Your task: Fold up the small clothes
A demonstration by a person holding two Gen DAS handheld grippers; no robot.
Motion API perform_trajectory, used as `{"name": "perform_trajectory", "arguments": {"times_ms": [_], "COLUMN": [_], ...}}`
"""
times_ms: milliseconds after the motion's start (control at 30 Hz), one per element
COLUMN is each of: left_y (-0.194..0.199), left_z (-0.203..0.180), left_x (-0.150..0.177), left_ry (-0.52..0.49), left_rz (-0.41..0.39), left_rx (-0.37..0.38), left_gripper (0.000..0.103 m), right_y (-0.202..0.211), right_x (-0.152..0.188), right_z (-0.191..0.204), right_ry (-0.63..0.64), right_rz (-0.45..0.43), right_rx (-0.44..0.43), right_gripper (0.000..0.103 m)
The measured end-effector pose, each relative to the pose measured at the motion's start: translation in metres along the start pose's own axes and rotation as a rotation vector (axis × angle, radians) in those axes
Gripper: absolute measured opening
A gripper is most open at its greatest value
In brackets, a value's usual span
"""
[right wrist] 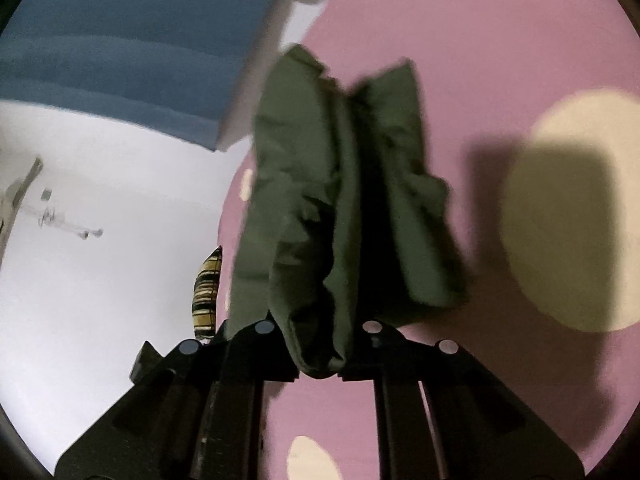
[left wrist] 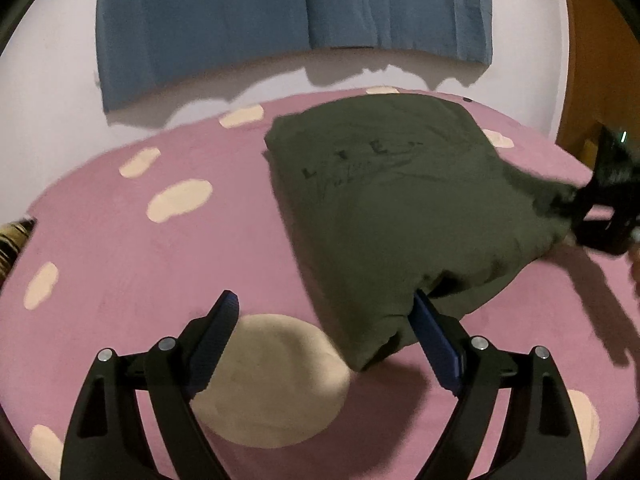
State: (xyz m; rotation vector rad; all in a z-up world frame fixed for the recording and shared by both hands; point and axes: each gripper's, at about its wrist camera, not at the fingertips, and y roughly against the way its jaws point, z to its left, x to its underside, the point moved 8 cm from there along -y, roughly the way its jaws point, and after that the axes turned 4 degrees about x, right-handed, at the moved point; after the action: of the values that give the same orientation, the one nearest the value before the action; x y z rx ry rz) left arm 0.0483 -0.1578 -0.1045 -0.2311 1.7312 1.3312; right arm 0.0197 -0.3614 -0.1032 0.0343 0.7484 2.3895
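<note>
1. Across the pink bedspread [left wrist: 120, 240], which carries cream blotches, we see our landmark: the olive-green garment [left wrist: 380, 200], lying partly folded on the bed with faint dark lettering on its top face.
2. Behind the garment, a white wall rises with a blue curtain [left wrist: 280, 12] hanging over it; an orange-brown door [left wrist: 592, 60] stands to the garment's right.
3. Far to the garment's left, at the bed's edge, we glimpse a striped yellow-and-black fabric [left wrist: 12, 240].
4. We find no containers in either view.
5. Our left tongs [left wrist: 324, 312] stand wide open at the garment's near corner: the right blue pad [left wrist: 432, 340] is tucked under the cloth's edge, the left pad [left wrist: 216, 332] is apart from it over a cream blotch, and nothing is pinched.
6. Our right tongs [right wrist: 320, 364] are clamped on the garment's right edge, a bunched fold of green cloth [right wrist: 340, 200] rising from between them above the bedspread.
</note>
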Motion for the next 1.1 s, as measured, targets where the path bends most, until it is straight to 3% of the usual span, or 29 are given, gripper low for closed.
{"name": "perform_trajectory", "arguments": {"times_ms": [167, 533, 733, 867, 967, 1100], "left_y": [-0.006, -0.01, -0.02, -0.032, -0.034, -0.029], "left_z": [-0.002, 0.001, 0.005, 0.015, 0.019, 0.016], "left_x": [0.003, 0.006, 0.013, 0.024, 0.027, 0.027], "left_ry": [-0.003, 0.046, 0.105, 0.146, 0.201, 0.159], "left_rz": [0.011, 0.034, 0.092, 0.156, 0.176, 0.16], "left_rx": [0.018, 0.051, 0.092, 0.055, 0.121, 0.086], "left_gripper": [0.086, 0.087, 0.087, 0.087, 0.087, 0.087], "right_y": [-0.014, -0.01, -0.002, 0.003, 0.007, 0.016], "right_x": [0.001, 0.004, 0.008, 0.009, 0.01, 0.012], "right_z": [-0.029, -0.031, -0.033, -0.032, -0.033, -0.035], "right_ry": [-0.071, -0.07, -0.081, -0.085, -0.092, -0.099], "right_rz": [0.017, 0.0, -0.014, -0.019, -0.019, -0.027], "right_rx": [-0.045, -0.08, -0.075, -0.068, -0.074, -0.074], "right_gripper": [0.01, 0.013, 0.015, 0.016, 0.021, 0.028]}}
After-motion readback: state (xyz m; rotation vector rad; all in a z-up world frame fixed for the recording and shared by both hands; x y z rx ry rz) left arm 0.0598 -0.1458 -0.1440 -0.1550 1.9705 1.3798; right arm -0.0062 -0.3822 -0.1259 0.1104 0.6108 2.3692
